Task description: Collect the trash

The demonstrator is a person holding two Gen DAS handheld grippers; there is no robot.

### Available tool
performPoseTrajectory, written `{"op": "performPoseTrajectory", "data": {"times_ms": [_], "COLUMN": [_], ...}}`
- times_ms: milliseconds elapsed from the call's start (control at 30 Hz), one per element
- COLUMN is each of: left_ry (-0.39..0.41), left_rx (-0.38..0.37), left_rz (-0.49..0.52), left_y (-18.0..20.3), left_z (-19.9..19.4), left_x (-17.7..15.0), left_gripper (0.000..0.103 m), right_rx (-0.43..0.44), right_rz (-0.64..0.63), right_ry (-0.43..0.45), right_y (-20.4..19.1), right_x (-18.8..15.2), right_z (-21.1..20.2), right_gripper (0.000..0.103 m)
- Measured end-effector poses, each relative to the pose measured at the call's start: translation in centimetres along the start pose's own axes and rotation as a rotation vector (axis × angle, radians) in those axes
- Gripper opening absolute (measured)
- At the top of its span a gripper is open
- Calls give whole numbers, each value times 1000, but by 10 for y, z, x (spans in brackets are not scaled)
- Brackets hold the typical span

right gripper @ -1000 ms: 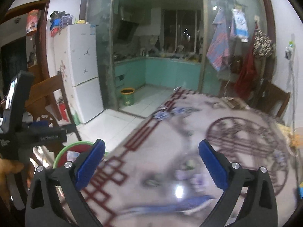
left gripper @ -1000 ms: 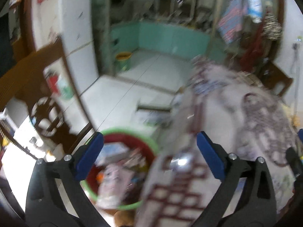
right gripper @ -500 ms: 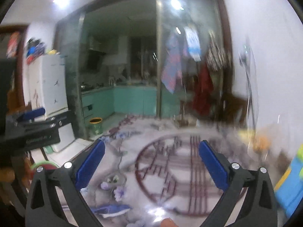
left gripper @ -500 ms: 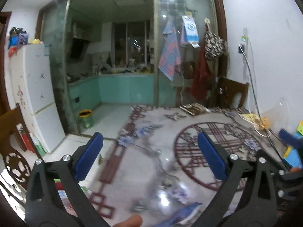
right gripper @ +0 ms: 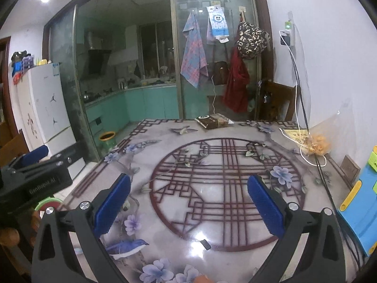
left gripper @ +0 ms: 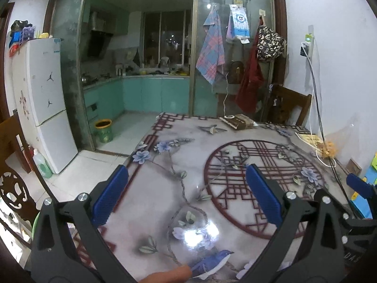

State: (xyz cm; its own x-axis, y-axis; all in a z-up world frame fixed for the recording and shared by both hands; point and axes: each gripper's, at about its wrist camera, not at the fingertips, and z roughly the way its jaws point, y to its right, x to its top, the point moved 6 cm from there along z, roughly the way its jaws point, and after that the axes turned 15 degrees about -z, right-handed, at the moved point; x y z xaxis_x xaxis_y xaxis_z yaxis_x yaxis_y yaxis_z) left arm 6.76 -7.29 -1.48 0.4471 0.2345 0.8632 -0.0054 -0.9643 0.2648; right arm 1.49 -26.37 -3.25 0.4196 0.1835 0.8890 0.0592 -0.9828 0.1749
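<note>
Surface (right gripper: pixel 165 202) with red lattice print fills both views. Dark snack packet (right gripper: pixel 213 120) lies flat at the surface's far edge, long axis running left-right along that edge, one end angled slightly toward the wall side. Small black scrap (right gripper: pixel 205 244) sits on the near part of the surface, tilted diagonally. Left tongs (left gripper: pixel 186 193) and right tongs (right gripper: pixel 188 202) both spread apart, empty, above the surface.

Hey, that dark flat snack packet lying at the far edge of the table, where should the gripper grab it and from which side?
The snack packet lies flat, its long axis running left to right. Probably best to come from the near side with the open right gripper and pinch the crimped right end, which looks thin enough to fit between the jaws.
</note>
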Motion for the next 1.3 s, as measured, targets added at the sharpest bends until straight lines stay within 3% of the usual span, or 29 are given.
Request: {"op": "performPoseTrajectory", "data": {"times_ms": [467,1300], "left_ry": [-14,-39], "left_rx": [38,69], "left_rz": [-75,-26], "left_y": [-33,-30], "left_z": [-7,0], "left_x": [8,1], "left_gripper": [98,98], "right_rx": [-29,-22], "right_rz": [-60,-59], "right_ry": [-27,-42], "right_y": [-15,-19], "right_x": [-11,-17], "right_z": [9,14], "right_gripper": [96,96]}}
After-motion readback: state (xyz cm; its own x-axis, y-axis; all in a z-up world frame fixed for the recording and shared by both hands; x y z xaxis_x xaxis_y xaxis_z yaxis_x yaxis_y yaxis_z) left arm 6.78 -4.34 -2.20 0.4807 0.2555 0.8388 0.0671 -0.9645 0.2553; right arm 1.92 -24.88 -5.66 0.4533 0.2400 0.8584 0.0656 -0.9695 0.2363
